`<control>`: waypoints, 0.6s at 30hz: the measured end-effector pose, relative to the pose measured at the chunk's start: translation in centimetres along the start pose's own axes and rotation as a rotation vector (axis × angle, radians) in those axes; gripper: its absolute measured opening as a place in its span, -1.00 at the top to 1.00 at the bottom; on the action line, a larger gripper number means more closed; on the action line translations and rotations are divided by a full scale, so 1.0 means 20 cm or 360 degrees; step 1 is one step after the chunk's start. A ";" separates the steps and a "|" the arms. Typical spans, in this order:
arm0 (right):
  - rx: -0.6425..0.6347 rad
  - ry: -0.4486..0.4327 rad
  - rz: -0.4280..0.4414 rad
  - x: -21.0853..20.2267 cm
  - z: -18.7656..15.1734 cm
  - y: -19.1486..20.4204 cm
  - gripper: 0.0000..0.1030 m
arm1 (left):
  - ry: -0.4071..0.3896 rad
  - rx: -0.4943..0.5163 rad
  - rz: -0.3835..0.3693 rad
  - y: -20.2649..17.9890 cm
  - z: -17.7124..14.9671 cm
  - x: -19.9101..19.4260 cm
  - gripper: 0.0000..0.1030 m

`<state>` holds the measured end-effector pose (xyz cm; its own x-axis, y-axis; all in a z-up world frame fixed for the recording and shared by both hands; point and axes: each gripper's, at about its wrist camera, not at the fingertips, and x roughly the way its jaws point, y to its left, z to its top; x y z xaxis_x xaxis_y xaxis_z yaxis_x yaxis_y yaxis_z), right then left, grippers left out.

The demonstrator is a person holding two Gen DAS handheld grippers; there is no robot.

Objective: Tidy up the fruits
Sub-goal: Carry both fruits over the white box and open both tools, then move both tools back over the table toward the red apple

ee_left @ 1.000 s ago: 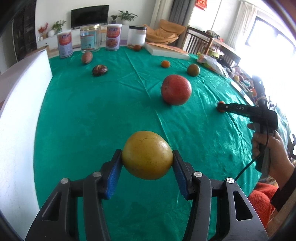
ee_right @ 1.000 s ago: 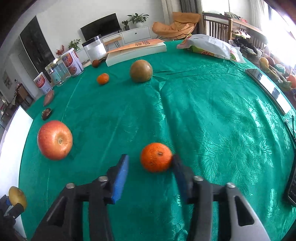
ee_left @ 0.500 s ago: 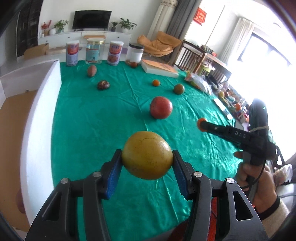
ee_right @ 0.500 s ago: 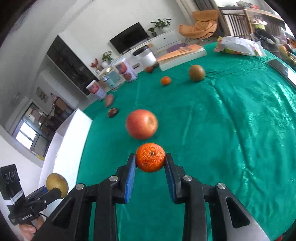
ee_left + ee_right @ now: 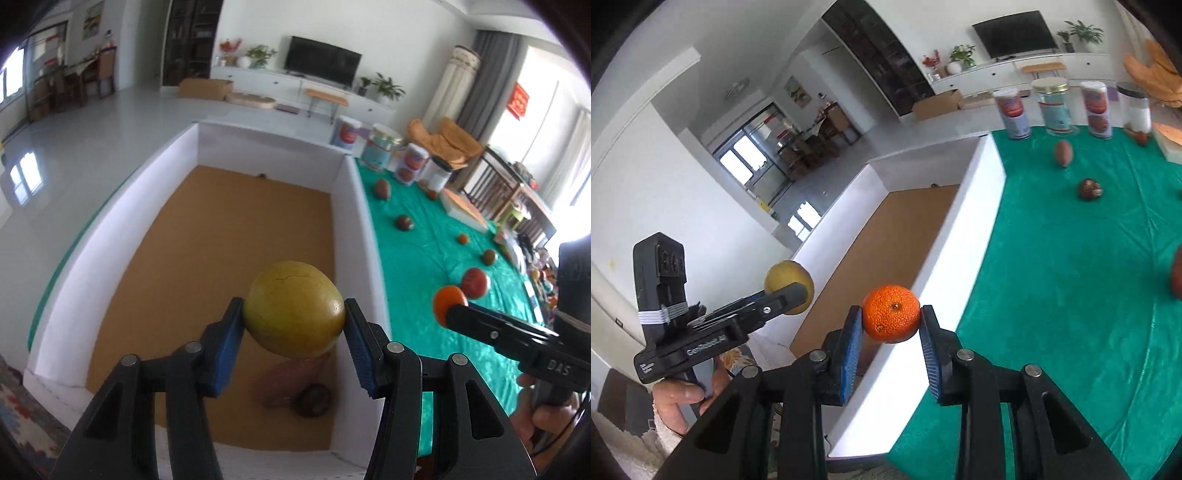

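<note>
- The worktop [image 5: 436,258], under a green cloth, carries loose fruit and a row of canisters [image 5: 380,151] at its far edge.
- A white-walled box [image 5: 365,229] with a brown floor stands against the worktop's left side; a pinkish fruit [image 5: 284,380] and a dark round fruit [image 5: 314,400] lie near its front right corner.
- The left tool [image 5: 294,326] hangs above the box interior, its blue pads clamped on a yellow-green fruit [image 5: 293,308].
- The right tool [image 5: 891,334] is over the box's right wall, pads pressed tight on a small orange [image 5: 891,313].
- On the cloth rest a red apple [image 5: 475,282], a greenish round fruit [image 5: 489,256], a tiny orange fruit [image 5: 462,239], a dark fruit [image 5: 404,222] and a brown oval fruit [image 5: 382,189], all well apart.
</note>
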<state>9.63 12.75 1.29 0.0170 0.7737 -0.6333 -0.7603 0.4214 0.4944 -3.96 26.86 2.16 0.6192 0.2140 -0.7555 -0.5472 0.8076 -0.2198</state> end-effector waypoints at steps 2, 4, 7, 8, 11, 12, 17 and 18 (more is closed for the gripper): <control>-0.0086 0.0069 -0.0022 0.13 0.02 0.09 0.39 | 0.0059 -0.0030 0.0074 0.09 -0.03 0.07 -0.06; -0.0146 0.0144 -0.0058 0.26 0.03 0.16 0.39 | 0.0127 -0.0047 0.0112 0.14 -0.07 0.14 -0.06; -0.0198 0.0230 -0.0136 0.41 0.02 0.20 0.37 | 0.0190 -0.0069 0.0123 0.17 -0.11 0.19 -0.07; -0.0210 0.0244 -0.0154 0.45 0.01 0.20 0.37 | 0.0202 -0.0077 0.0128 0.18 -0.11 0.20 -0.08; -0.0232 0.0262 -0.0224 0.50 0.00 0.20 0.17 | 0.0193 -0.0096 0.0139 0.19 -0.13 0.21 -0.17; -0.0237 0.0248 -0.0237 0.49 0.00 0.20 0.05 | 0.0177 -0.0089 0.0147 0.19 -0.14 0.21 -0.24; -0.0236 0.0018 -0.0319 0.25 0.00 0.13 -0.57 | 0.0075 -0.0059 0.0114 0.10 -0.10 0.15 -0.62; -0.0229 -0.0041 -0.0338 0.17 -0.01 0.10 -0.59 | 0.0058 -0.0043 0.0094 0.06 -0.09 0.14 -0.62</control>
<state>8.02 16.16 0.11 0.2016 0.6875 -0.6977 -0.8223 0.5058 0.2609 -3.88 27.49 -1.27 0.5645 0.2403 -0.7897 -0.5976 0.7789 -0.1901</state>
